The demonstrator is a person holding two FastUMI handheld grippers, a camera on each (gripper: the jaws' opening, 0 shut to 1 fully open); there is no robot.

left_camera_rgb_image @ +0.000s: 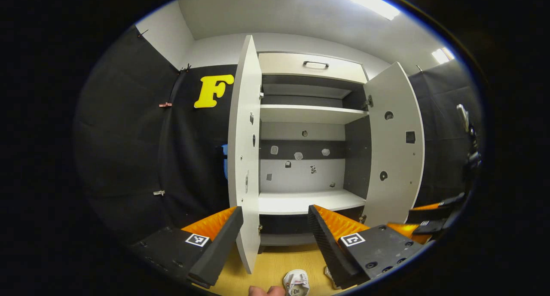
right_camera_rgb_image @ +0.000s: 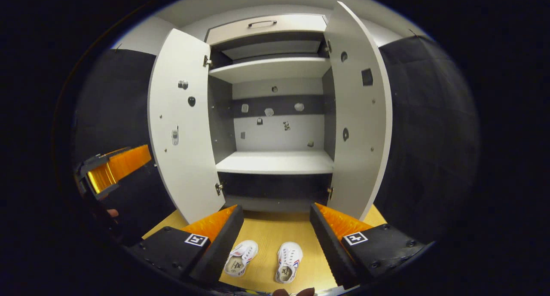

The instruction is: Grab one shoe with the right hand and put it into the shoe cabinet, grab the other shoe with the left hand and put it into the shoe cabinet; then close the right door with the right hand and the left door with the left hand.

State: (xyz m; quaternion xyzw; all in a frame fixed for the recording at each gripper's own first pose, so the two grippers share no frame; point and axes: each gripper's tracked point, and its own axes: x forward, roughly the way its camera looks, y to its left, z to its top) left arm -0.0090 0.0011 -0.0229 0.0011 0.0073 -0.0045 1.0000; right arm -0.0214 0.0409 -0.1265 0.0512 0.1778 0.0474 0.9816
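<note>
Ahead of both grippers the cabinet (right_camera_rgb_image: pixel 275 115) is seen with both doors swung wide, left door (right_camera_rgb_image: pixel 182 124) and right door (right_camera_rgb_image: pixel 359 111), and its shelves (right_camera_rgb_image: pixel 275 162) bare. Below the right gripper (right_camera_rgb_image: pixel 275 227), whose fingers are spread with nothing between them, two white shoes (right_camera_rgb_image: pixel 241 257) (right_camera_rgb_image: pixel 288 261) are set side by side on the wooden floor (right_camera_rgb_image: pixel 275 231). The left gripper (left_camera_rgb_image: pixel 275 229) is likewise released, with one shoe (left_camera_rgb_image: pixel 296 282) just beneath it
</note>
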